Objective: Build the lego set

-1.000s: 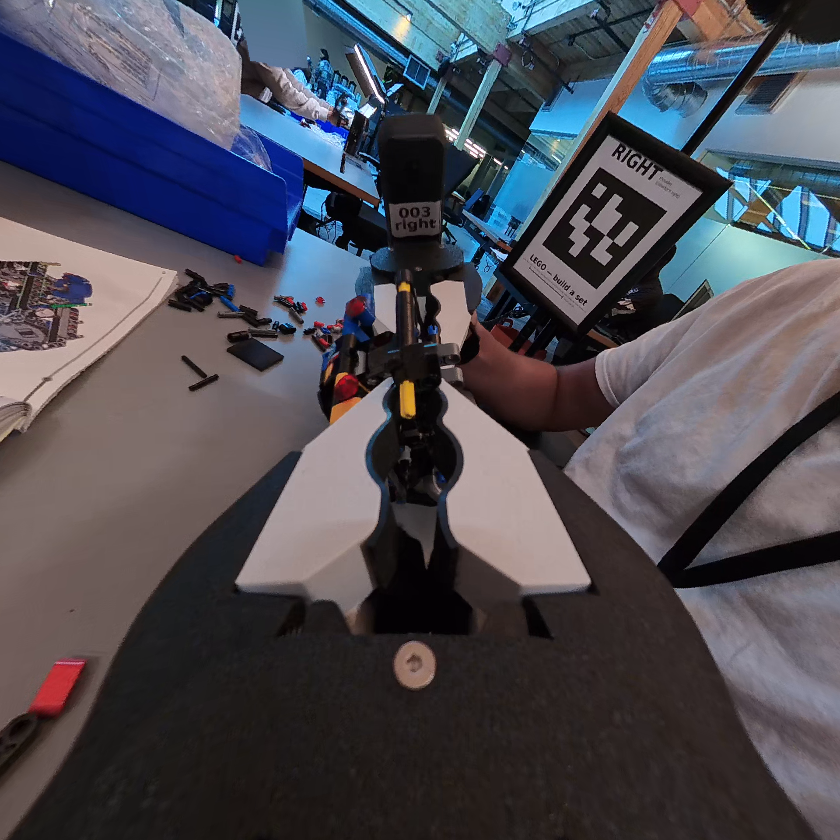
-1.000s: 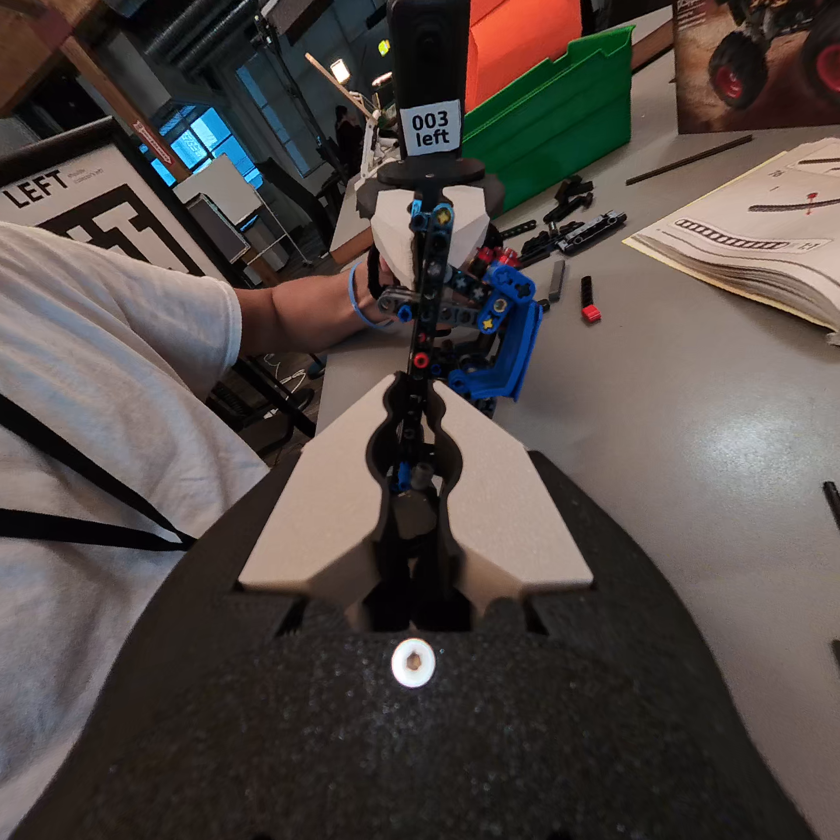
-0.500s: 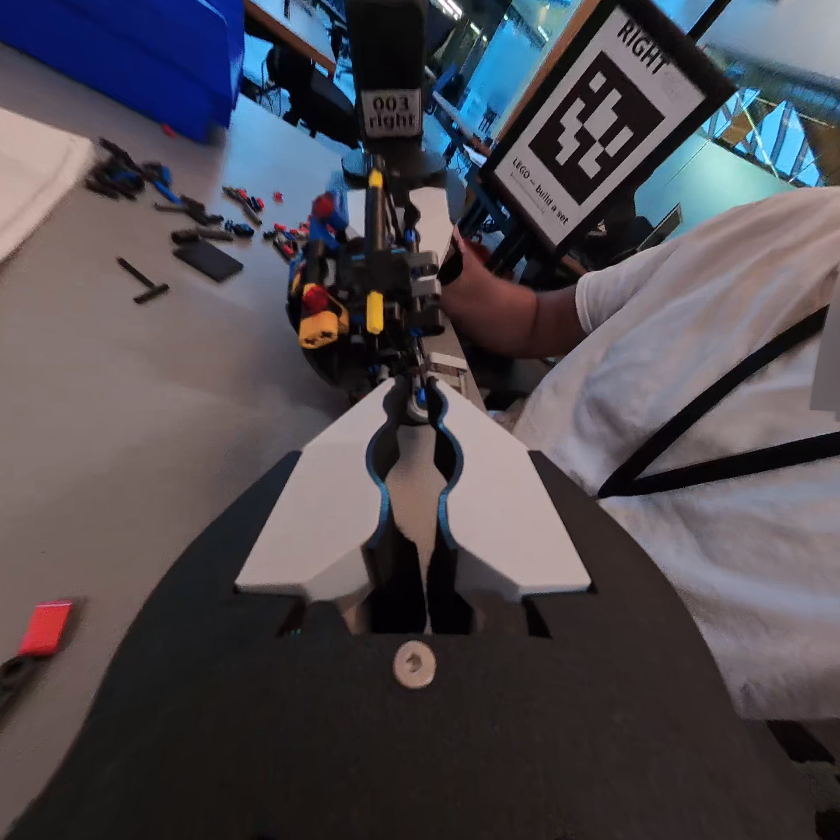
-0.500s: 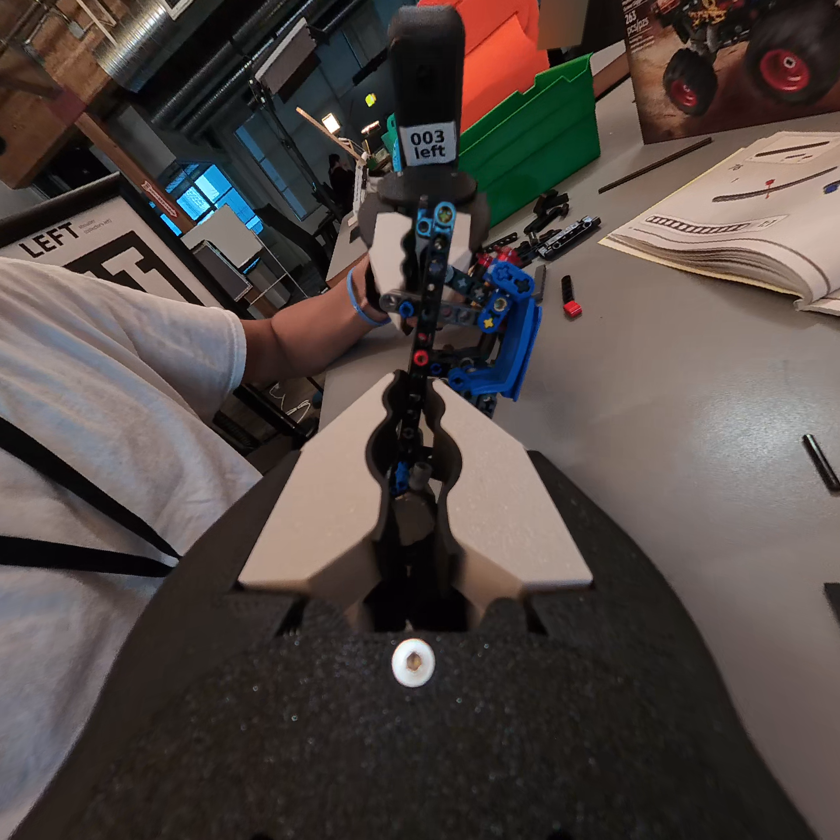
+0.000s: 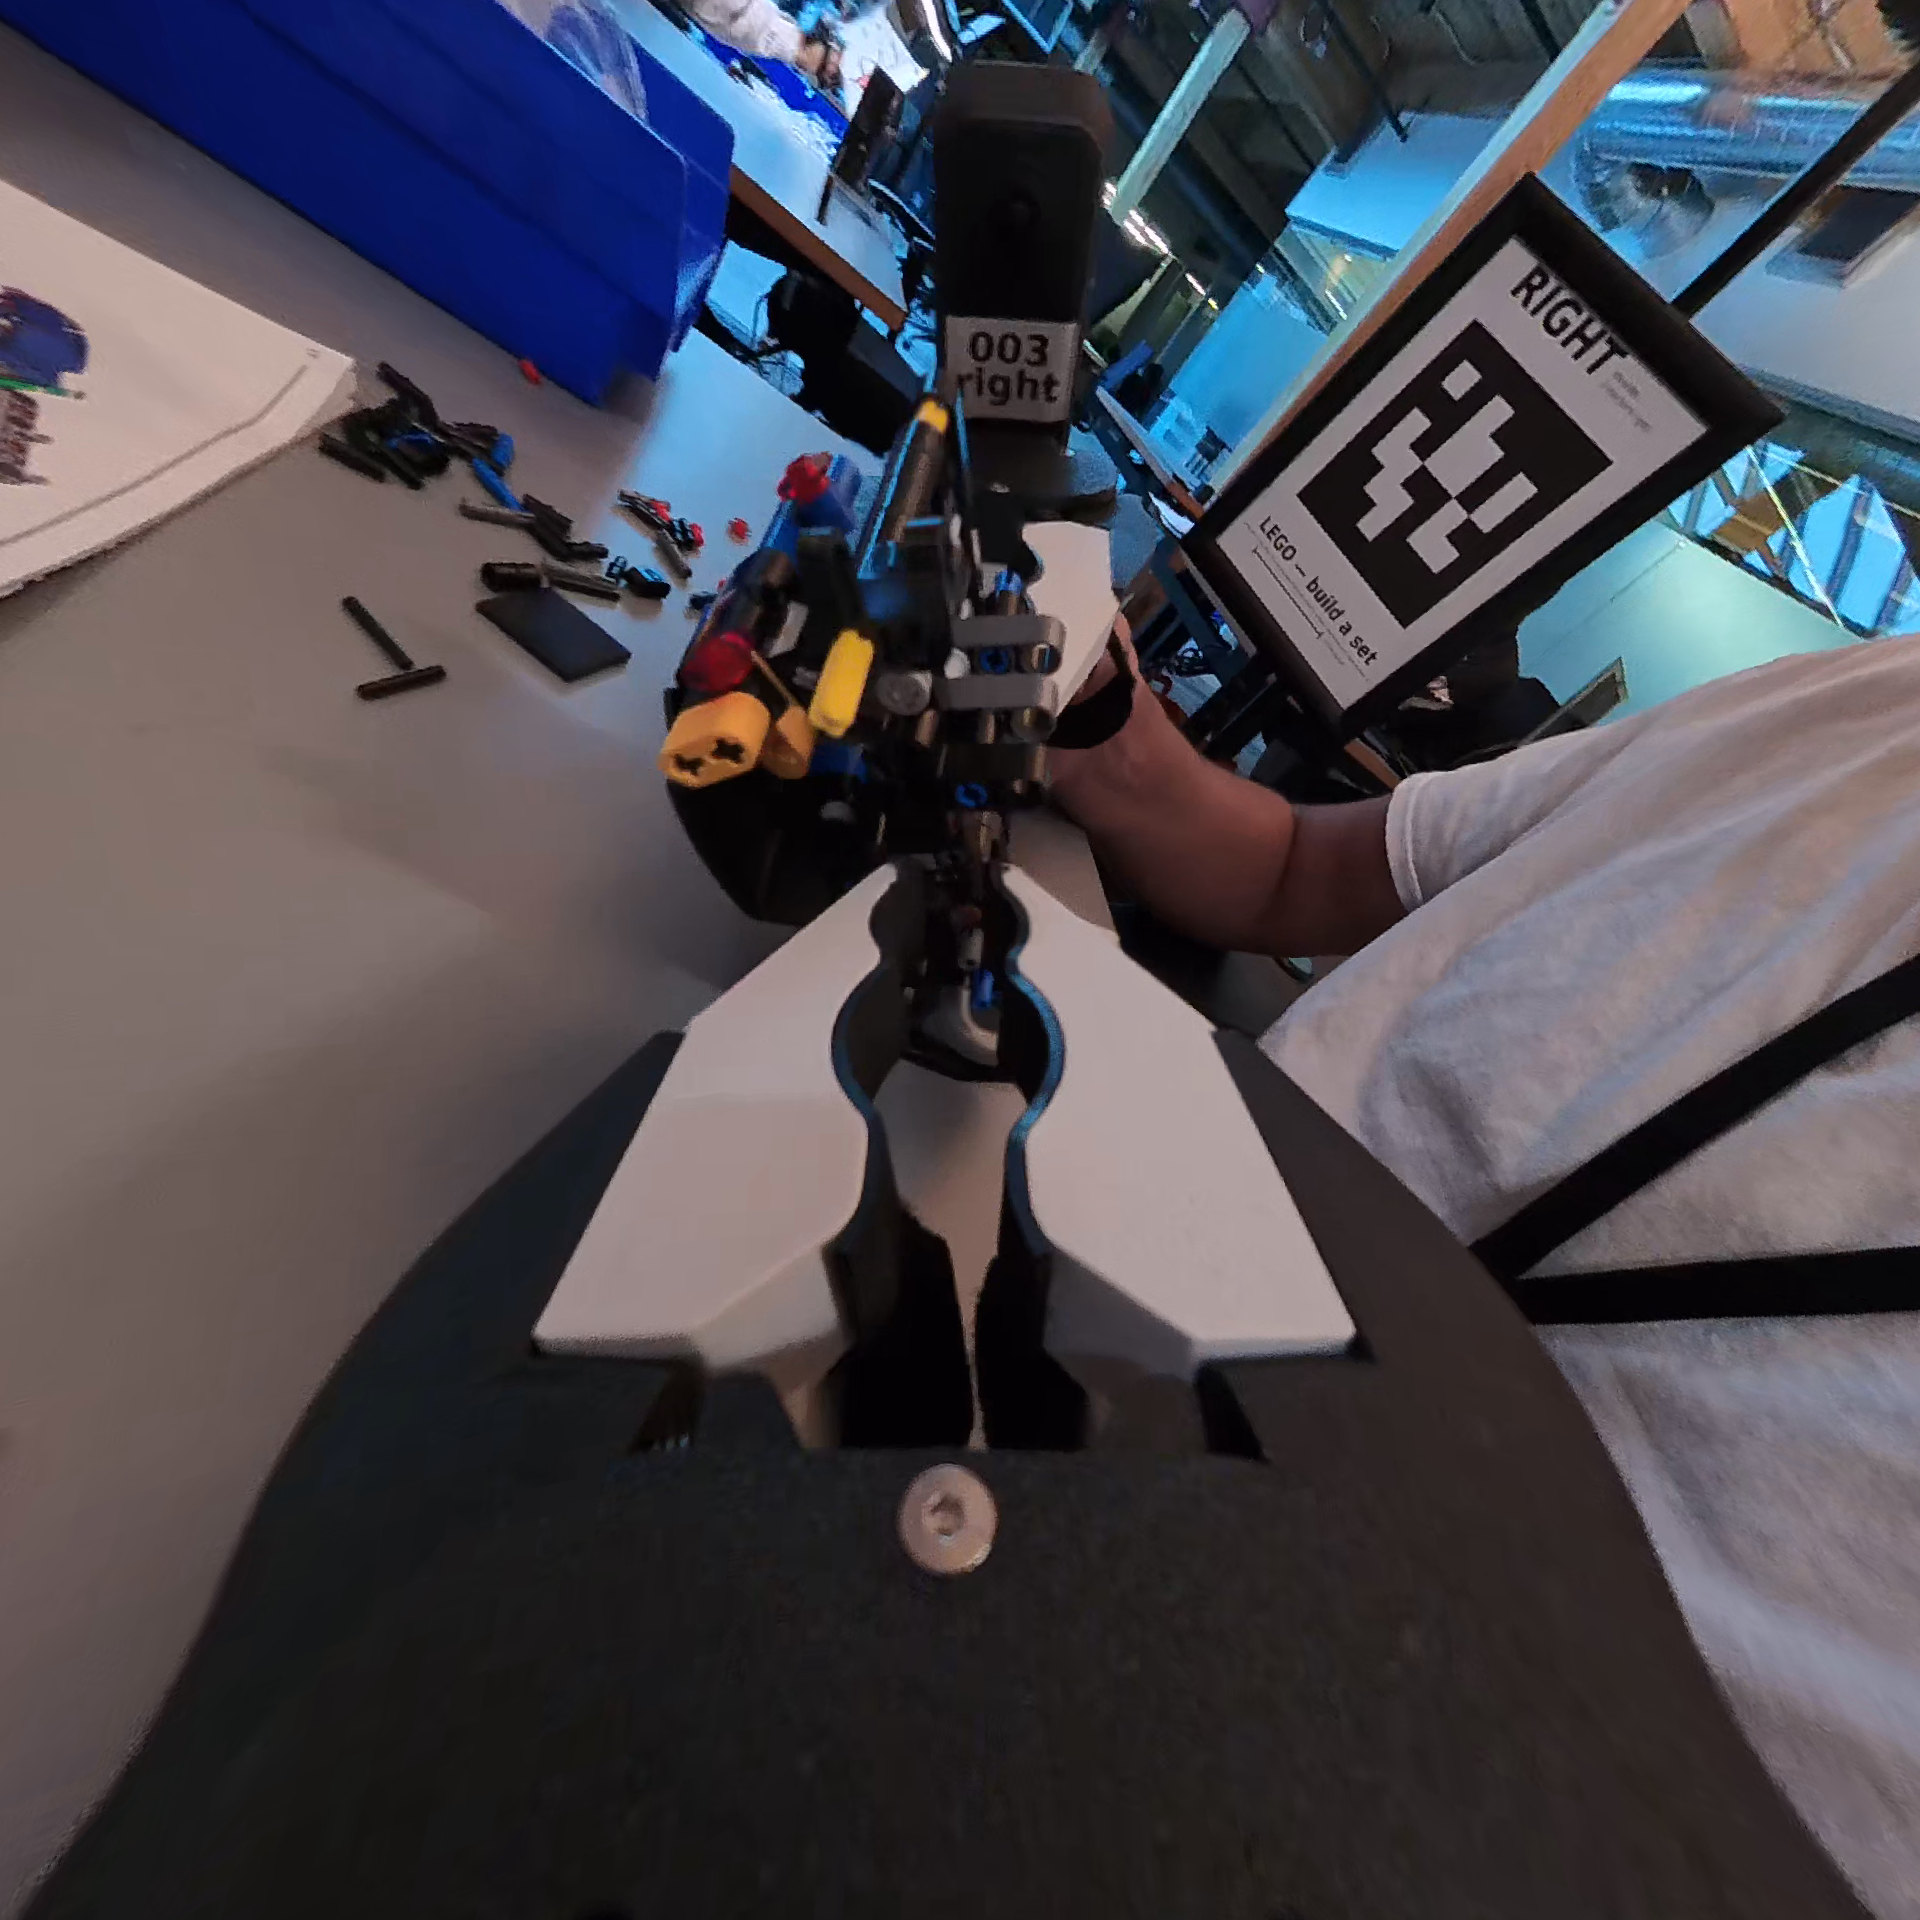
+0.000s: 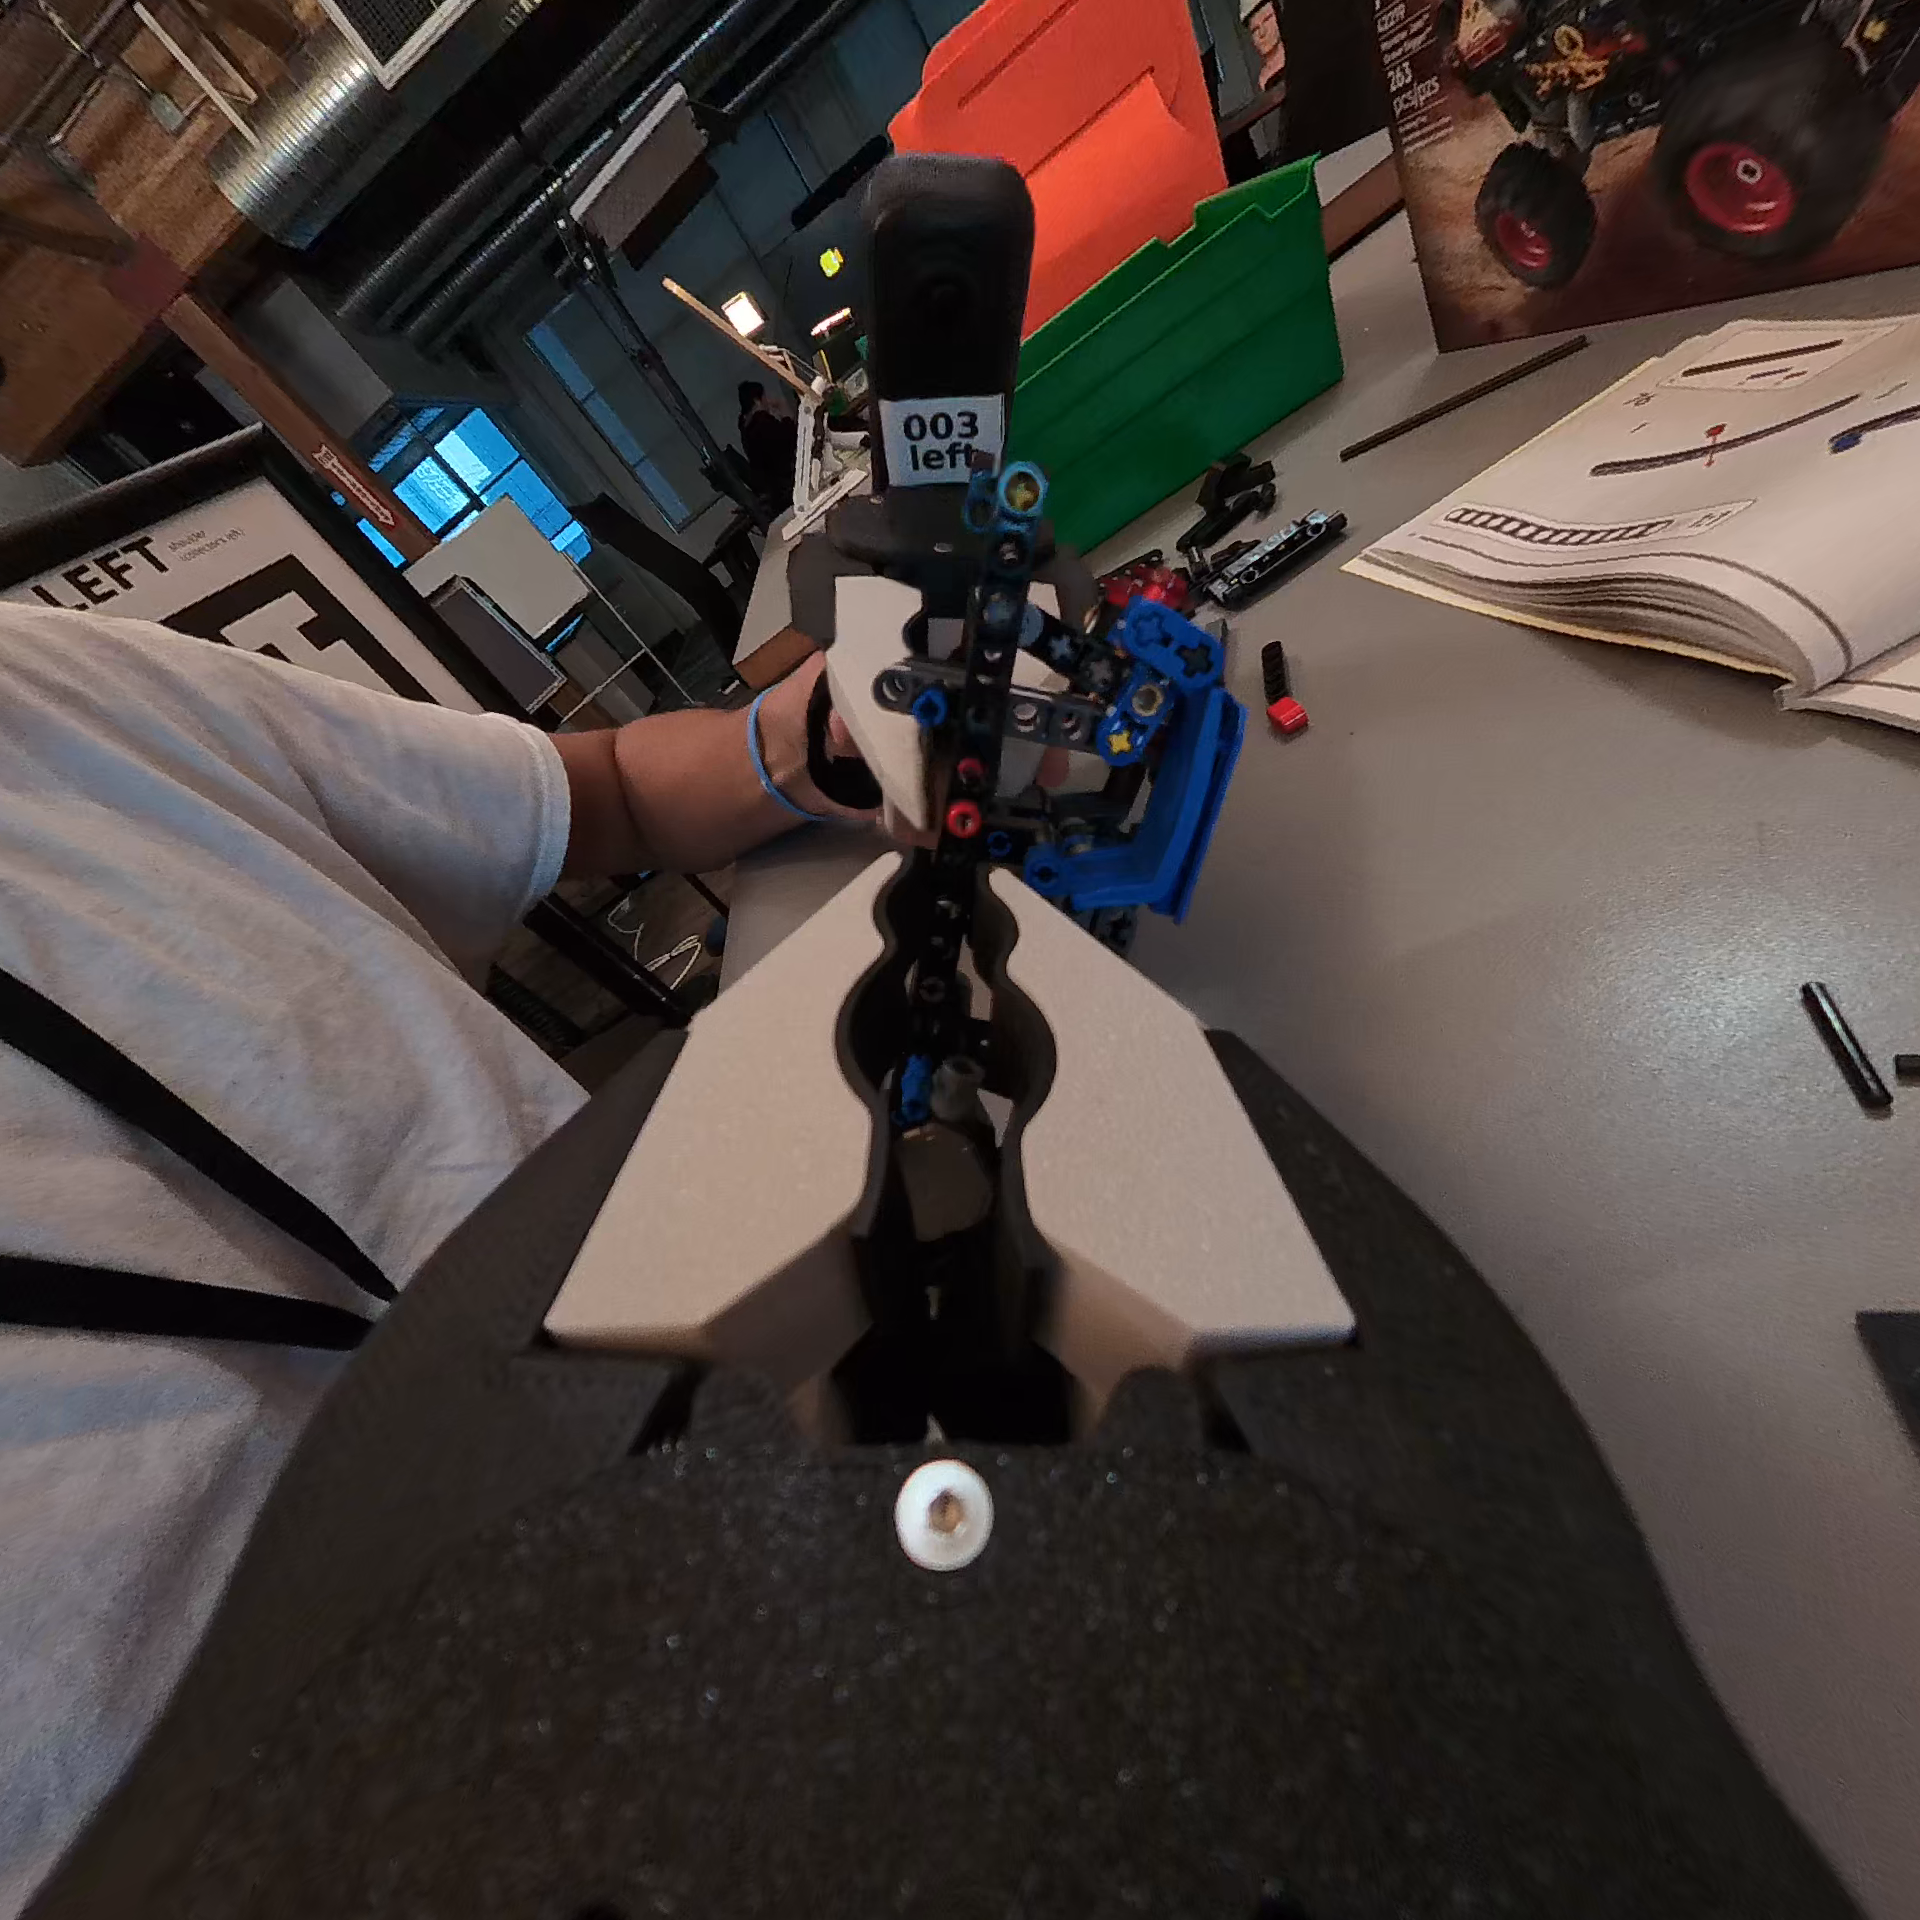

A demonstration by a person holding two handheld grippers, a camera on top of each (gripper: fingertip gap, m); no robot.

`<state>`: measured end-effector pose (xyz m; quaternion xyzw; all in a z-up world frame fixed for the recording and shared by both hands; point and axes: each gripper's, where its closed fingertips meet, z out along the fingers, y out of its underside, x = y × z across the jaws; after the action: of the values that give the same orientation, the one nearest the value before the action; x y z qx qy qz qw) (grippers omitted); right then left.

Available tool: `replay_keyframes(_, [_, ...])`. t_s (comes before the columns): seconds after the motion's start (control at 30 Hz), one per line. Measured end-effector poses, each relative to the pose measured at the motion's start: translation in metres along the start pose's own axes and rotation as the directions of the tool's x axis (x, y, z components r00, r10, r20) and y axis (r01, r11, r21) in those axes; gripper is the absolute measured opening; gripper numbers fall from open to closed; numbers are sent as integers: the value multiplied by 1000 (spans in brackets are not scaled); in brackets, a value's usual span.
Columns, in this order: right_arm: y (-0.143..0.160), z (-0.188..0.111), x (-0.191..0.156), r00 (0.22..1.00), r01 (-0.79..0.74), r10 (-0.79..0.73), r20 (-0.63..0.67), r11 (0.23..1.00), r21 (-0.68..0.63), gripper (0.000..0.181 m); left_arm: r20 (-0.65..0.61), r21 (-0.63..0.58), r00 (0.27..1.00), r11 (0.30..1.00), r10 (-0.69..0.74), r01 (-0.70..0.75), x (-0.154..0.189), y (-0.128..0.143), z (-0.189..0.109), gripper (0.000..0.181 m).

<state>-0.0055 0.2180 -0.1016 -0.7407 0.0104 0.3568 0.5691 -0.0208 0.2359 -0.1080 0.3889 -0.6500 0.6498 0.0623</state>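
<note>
A partly built lego assembly [image 5: 883, 675] of black, blue, yellow and red technic parts is held above the grey table between both grippers. My left gripper [image 5: 951, 894] is closed around the assembly's near end, and small parts show between its fingers. My right gripper [image 6: 940, 883] is shut on a long black beam of the same assembly [image 6: 1132, 790]. The beam runs up between its fingers. In the left wrist view the right gripper's white finger [image 5: 1070, 592] shows behind the assembly. In the right wrist view the left gripper's finger [image 6: 873, 707] shows behind it.
Loose black, blue and red pieces [image 5: 540, 540] and a black plate [image 5: 551, 634] lie on the table. An open booklet [image 6: 1683, 540], a green bin [image 6: 1174, 343], blue bins [image 5: 416, 156], black pins [image 6: 1844, 1044] and a marker board [image 5: 1475, 468] stand around. The person's torso is close by. Only a small space, under 4 cm, lies between the two pairs of fingers. It is some 15 centimetres from my right tips to the black plate [image 5: 551, 634].
My left gripper let go of the assembly and drew back half a second ago. It has now moved forward onto its end again. My right gripper kept hold of the black beam.
</note>
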Motion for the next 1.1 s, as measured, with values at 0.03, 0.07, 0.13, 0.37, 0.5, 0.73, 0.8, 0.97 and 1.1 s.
replay_keyframes(0.03, [0, 0, 0, 1000, -2, 2, -1, 1000, 0, 8, 10, 5, 1000, 1000, -5, 5, -1, 1, -1, 8])
replay_keyframes(0.07, [0, -1, 1, 1000, -7, 7, -1, 1000, 1, 8, 14, 1, 1000, 1000, -11, 11, -2, 2, 0, 8])
replay_keyframes(0.13, [0, -1, 1, 1000, -12, 12, -1, 1000, 1, 8, 23, -25, 1000, 1000, -6, 6, -1, 8, 5, 13])
replay_keyframes(0.37, [1, -1, 3, 999, -34, 34, -7, 999, 6, 8, 108, 34, 994, 999, 13, -16, -4, 5, 11, 11])
replay_keyframes(0.5, [-1, 0, -1, 999, -39, 39, 14, 999, 17, 7, 100, 114, 995, 993, 0, -11, 1, -4, 9, 6])
replay_keyframes(0.73, [-2, 3, -2, 998, -59, 58, 21, 998, 17, 7, 28, 103, 1000, 995, -9, 6, 4, -5, 6, 5])
replay_keyframes(0.8, [0, 4, -1, 999, -51, 51, 11, 999, 10, 7, 29, 92, 1000, 996, 5, -8, 3, -4, 5, 5])
replay_keyframes(0.97, [1, 4, 0, 999, -50, 50, 8, 999, 4, 14, 24, 88, 1000, 996, -11, 9, 0, -4, 3, 5])
replay_keyframes(1.1, [-1, 4, -2, 999, -48, 47, 18, 999, 16, 14, 8, 102, 1000, 994, -25, 24, 2, -6, 2, 5])
